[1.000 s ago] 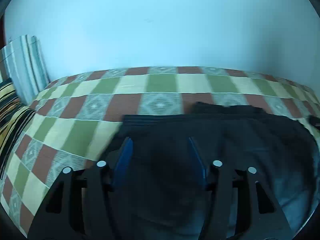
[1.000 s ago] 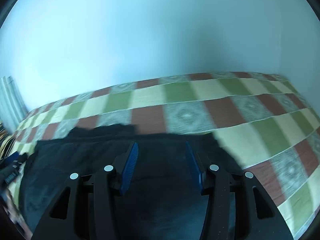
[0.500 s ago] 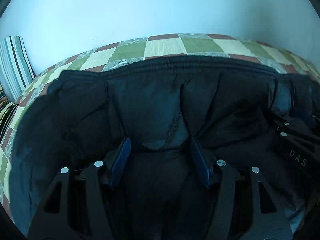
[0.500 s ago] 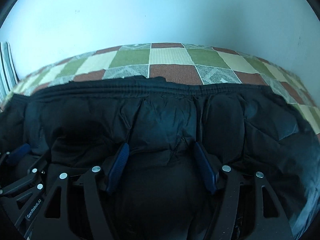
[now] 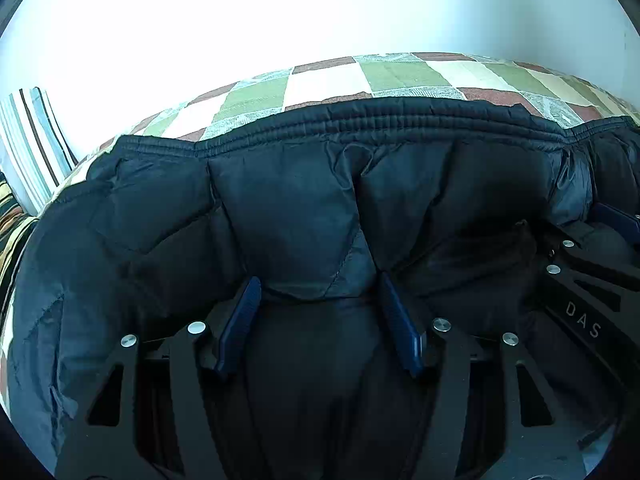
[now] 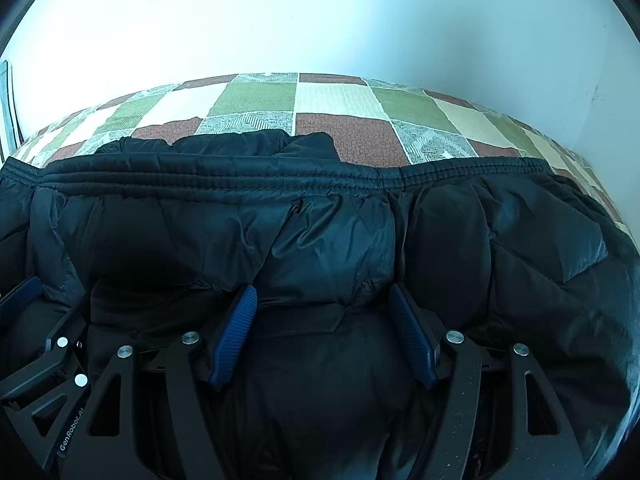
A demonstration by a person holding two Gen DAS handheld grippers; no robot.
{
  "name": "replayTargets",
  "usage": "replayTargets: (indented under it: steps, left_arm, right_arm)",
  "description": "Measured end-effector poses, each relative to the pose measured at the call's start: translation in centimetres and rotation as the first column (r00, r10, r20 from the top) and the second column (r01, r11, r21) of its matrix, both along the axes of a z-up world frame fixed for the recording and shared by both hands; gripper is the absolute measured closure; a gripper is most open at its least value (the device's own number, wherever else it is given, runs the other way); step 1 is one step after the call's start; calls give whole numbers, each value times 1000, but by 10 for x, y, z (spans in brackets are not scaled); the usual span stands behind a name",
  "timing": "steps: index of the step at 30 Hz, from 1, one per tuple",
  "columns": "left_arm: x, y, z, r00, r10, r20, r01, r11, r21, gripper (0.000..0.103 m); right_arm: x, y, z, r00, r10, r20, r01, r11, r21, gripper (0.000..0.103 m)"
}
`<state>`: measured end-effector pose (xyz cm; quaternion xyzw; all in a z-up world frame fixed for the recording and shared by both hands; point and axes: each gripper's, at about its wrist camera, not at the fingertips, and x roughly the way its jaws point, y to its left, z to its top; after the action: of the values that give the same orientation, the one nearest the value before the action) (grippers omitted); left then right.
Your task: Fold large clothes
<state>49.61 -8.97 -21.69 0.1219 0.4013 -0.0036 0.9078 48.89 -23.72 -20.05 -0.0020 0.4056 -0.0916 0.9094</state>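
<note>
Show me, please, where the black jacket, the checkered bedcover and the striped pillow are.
black jacket [image 5: 288, 216]: left wrist view, on a quilted panel below the ribbed hem.
checkered bedcover [image 6: 340, 98]: right wrist view, on a pale square behind the jacket.
striped pillow [image 5: 34, 136]: left wrist view, on its striped face.

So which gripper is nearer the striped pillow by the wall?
Left. The left gripper works the jacket toward the striped pillow; the right gripper is on its far side.
</note>
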Motion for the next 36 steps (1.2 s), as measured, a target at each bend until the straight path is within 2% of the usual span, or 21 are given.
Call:
replayTargets:
  steps: [7, 10, 12, 16, 19, 23, 26, 29, 32, 34, 36]
  left_arm:
    - [-1, -3, 2, 1000, 4, -3, -4, 1000, 27, 41]
    - [-2, 0, 12, 1000, 4, -18, -4, 1000, 3, 39]
    - [-6, 9, 22, 999, -13, -34, 12, 999, -37, 36]
    - [-28, 37, 40, 999, -11, -39, 6, 992, -127, 32]
    - [-60, 68, 56, 1000, 11, -9, -12, 984, -179, 28]
    - [-102, 107, 72, 998, 49, 24, -44, 978, -204, 22]
    - [-138, 146, 76, 992, 122, 27, -111, 961, -252, 21]
    - [-168, 183, 70, 982, 189, 0, -179, 930, -320, 21]
    - [-181, 201, 59, 983, 178, -34, -176, 896, -407, 16]
    - [-183, 207, 50, 984, 170, -57, -178, 886, -429, 14]
    - [-176, 208, 43, 983, 169, -76, -185, 874, -449, 13]
  right_arm:
    - [1, 0, 6, 1000, 4, -3, -4, 1000, 5, 34]
    - [-3, -3, 16, 1000, 19, 1, -19, 999, 33, 32]
    - [-9, -4, 24, 999, 31, 10, -31, 998, 46, 31]
    - [-40, -17, 48, 998, 34, 46, -37, 996, 83, 30]
    - [-71, -37, 61, 998, 6, 64, -15, 990, 139, 28]
    - [-117, -75, 74, 995, -53, 79, 37, 982, 184, 28]
    - [-152, -105, 82, 989, -119, 92, 100, 976, 192, 28]
    - [-177, -131, 79, 984, -166, 68, 148, 965, 219, 27]
    - [-192, -146, 66, 983, -181, 27, 170, 958, 232, 27]
    - [-198, -151, 56, 981, -193, 6, 187, 956, 228, 27]
    - [-201, -156, 49, 980, -198, -9, 194, 945, 262, 26]
